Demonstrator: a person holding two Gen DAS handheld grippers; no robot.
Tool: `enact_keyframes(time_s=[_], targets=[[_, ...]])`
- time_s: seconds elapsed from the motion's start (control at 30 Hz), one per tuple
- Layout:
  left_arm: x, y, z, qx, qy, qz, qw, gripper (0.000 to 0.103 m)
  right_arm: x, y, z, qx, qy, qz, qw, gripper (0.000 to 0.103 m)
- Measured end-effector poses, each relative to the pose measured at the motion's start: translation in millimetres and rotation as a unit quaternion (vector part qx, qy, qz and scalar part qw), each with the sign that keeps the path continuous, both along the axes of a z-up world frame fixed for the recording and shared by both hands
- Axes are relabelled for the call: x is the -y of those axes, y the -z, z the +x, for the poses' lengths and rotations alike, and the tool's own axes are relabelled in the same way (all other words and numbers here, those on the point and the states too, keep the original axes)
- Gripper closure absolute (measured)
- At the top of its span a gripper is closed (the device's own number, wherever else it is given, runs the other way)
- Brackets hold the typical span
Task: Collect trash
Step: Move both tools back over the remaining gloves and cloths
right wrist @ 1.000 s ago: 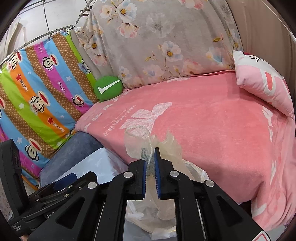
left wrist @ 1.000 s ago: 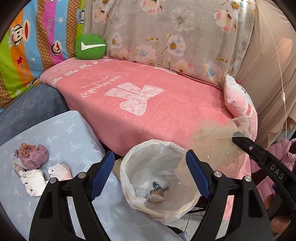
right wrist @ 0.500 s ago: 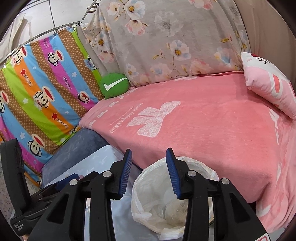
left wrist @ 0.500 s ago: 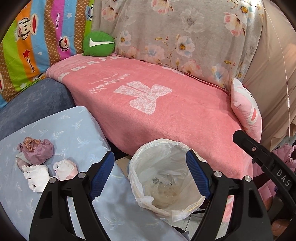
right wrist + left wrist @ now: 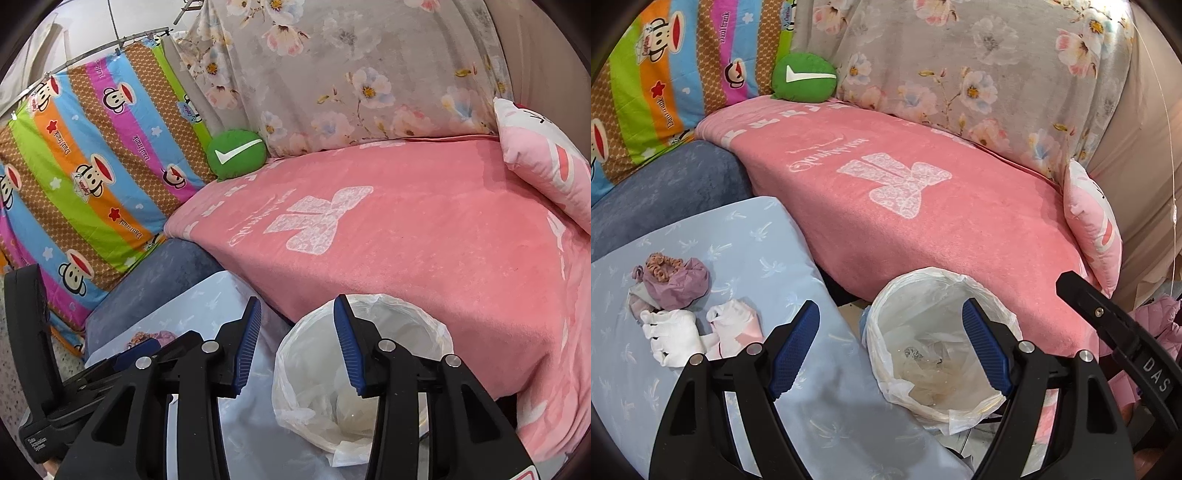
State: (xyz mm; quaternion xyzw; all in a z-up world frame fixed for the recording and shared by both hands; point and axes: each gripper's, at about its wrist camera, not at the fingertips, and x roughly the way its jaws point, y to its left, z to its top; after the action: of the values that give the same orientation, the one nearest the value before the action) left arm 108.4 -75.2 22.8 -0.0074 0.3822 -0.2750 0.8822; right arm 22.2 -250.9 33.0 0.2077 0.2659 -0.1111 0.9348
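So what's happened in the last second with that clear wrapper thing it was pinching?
The right gripper opened its jaws and let the wrapper drop into the lined bin. The left gripper stayed open; the crumpled wads on the blue cushion haven't moved.

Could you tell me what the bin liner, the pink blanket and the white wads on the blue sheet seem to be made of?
Bin liner: thin translucent plastic film, glossy and crinkled at the rim.
Pink blanket: soft fleece or plush, matte and fuzzy, with a paler bow pattern.
White wads: probably crumpled tissue paper, matte with soft folds; cloth cannot be ruled out.
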Motion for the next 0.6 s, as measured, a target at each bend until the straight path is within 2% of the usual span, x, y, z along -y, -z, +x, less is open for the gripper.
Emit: enact_keyframes(time_s=[0.13,0.5,0.6], targets=[[-11,2,1,0.0,-0.013,-0.003,0.9999,0.021,-8,2,4,-0.004,-0.008,0.0,1.0,0.062],[-46,11,9,-0.013,-0.047,-0.008,0.9988,0.021,-39,12,16,-0.02,-0.035,-0.004,0.999,0.06],[-57,15,12,-0.017,-0.059,-0.008,0.9981,0.02,-47,16,20,-0.024,-0.042,-0.004,0.999,0.056]])
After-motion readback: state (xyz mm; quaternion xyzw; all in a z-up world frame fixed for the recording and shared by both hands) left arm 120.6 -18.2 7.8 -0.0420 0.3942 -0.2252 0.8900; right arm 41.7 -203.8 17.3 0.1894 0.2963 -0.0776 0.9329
